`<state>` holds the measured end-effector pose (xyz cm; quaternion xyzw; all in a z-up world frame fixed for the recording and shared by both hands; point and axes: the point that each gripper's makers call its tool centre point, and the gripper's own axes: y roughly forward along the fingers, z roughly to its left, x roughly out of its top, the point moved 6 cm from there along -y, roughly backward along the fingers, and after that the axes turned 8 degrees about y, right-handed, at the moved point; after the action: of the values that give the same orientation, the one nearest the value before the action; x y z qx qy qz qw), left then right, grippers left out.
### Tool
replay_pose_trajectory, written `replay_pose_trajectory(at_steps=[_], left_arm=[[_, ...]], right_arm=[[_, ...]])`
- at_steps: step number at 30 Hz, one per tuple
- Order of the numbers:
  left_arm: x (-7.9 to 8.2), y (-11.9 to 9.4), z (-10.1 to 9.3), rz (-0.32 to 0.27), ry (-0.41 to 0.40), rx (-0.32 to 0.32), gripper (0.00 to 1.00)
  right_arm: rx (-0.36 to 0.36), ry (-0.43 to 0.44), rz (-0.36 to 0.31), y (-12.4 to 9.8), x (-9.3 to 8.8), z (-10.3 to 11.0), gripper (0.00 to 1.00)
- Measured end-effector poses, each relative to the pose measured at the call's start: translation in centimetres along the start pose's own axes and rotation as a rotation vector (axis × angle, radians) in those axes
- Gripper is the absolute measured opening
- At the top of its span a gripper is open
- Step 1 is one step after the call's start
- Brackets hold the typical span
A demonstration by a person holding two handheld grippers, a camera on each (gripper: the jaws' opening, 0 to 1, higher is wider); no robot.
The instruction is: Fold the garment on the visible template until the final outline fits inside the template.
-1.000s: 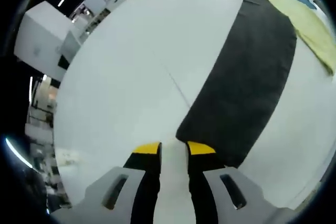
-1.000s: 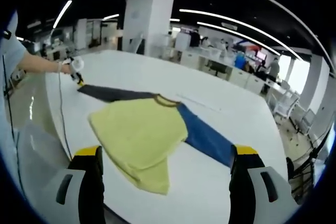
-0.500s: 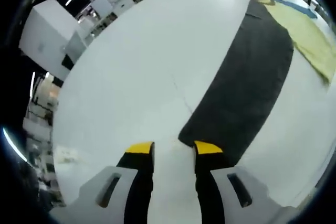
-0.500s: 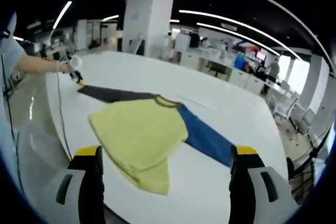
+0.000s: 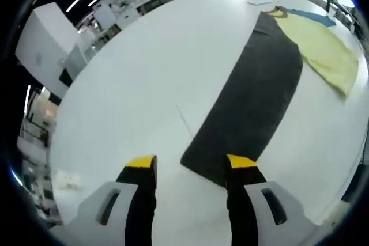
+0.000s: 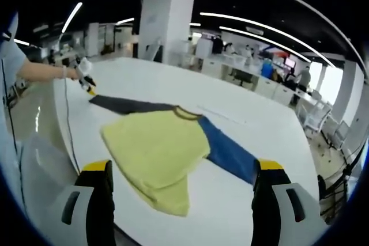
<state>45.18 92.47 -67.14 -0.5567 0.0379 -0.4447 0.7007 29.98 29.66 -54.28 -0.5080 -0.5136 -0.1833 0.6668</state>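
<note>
Lying flat — garment (image 6: pixel 158 148) — grippers parted

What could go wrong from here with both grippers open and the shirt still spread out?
The dark sleeve lies flat, so the open left gripper may pinch only a thin edge and slip. The yellow body hangs near the table edge, so a pull could drag it off. The right gripper is wide open above the shirt, holding nothing, so the cloth may slide.
</note>
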Motion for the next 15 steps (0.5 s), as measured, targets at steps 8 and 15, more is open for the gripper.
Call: replay_pose_trajectory(at_steps=[8, 15], left_arm=[[1.2, -0.4, -0.9, -0.069, -0.008, -0.025, 0.51], [1.8, -0.9, -1.7, -0.131, -0.051, -0.064, 0.55]], right_arm=[[0.007, 0.002, -0.007, 0.1, -0.1, 0.1, 1.0], [0.002, 0.004, -0.016, -0.4, -0.1, 0.0, 1.0]])
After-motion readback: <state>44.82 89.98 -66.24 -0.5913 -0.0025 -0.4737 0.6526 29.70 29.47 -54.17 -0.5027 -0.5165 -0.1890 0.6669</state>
